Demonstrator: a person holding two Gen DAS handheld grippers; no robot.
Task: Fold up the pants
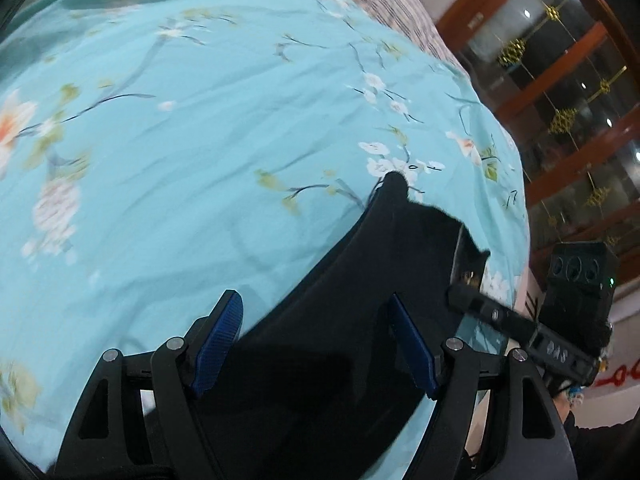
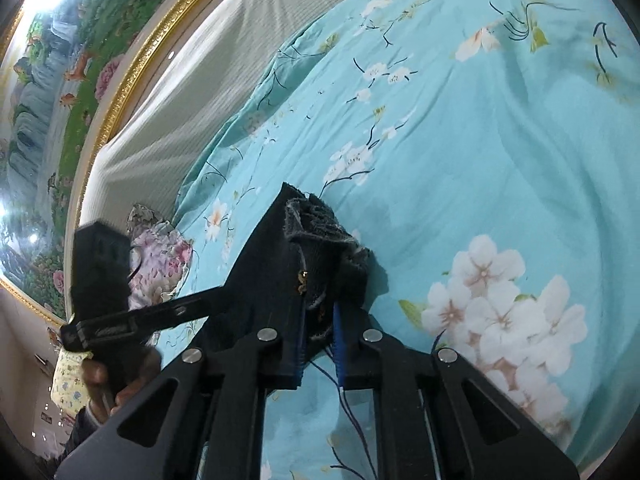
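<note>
Black pants [image 1: 360,288] lie on a turquoise floral bedsheet [image 1: 200,140]. In the left wrist view my left gripper [image 1: 320,344] is open, its blue pads [image 1: 218,340] standing wide apart over the dark cloth. The right gripper's finger [image 1: 488,312] reaches the pants' far end there. In the right wrist view my right gripper [image 2: 320,344] is shut on the waistband end of the pants [image 2: 280,264], where the grey lining and a button show. The left gripper's body [image 2: 104,280] shows at the left, held by a hand.
A striped pillow [image 1: 400,4] lies at the far end of the bed. A wooden glass-fronted cabinet [image 1: 568,100] stands on the right. A white ribbed cover [image 2: 208,72], a floral cushion [image 2: 160,264] and a gold-framed painting [image 2: 72,92] line the bed's other side.
</note>
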